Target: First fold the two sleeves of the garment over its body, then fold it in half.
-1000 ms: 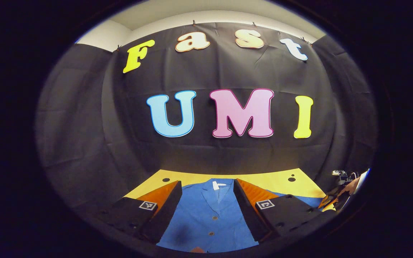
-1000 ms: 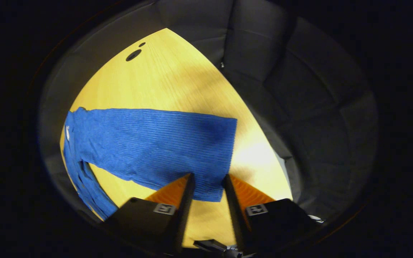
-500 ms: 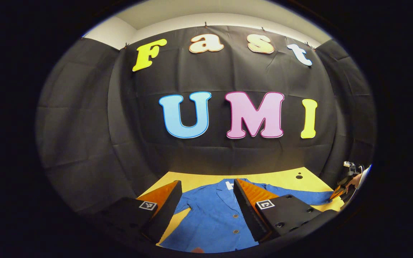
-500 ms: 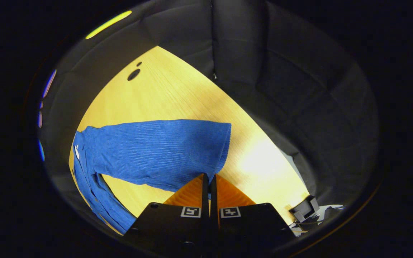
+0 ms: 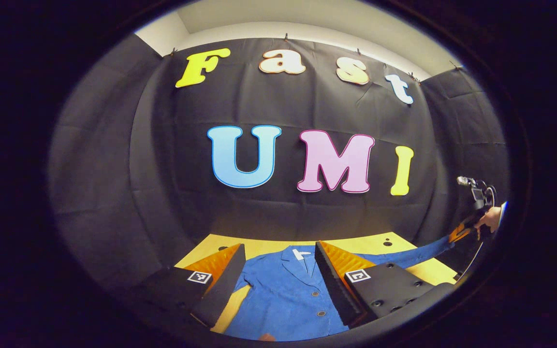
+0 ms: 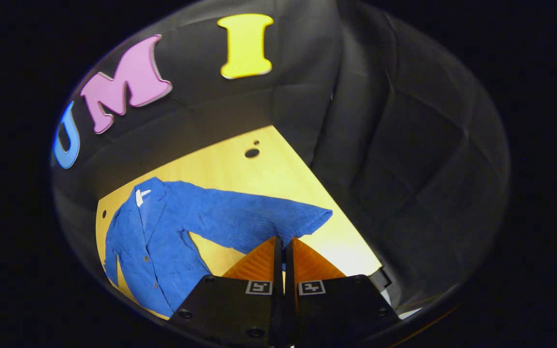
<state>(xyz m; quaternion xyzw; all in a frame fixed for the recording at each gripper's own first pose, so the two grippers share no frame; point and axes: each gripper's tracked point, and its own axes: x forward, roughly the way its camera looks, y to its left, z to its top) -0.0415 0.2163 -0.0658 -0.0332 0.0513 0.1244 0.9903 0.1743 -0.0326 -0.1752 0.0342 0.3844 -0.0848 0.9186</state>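
In the left gripper view, the left gripper (image 5: pixel 279 251) sits at the bottom centre with its fingers spread wide, holding nothing. Between and beyond them the blue jacket (image 5: pixel 288 299) lies on the yellow table (image 5: pixel 356 244), collar toward the booth wall. One sleeve (image 5: pixel 404 257) stretches toward the right edge of the frame, lifted off the table, where a hand (image 5: pixel 490 220) holds the right gripper (image 5: pixel 458 234) at the cuff. In the right gripper view, the right gripper (image 6: pixel 281 244) at the bottom centre has its fingers pressed together, pinching the sleeve (image 6: pixel 259 220) near the cuff. The jacket (image 6: pixel 153 246) lies at lower left on the table (image 6: pixel 240 169).
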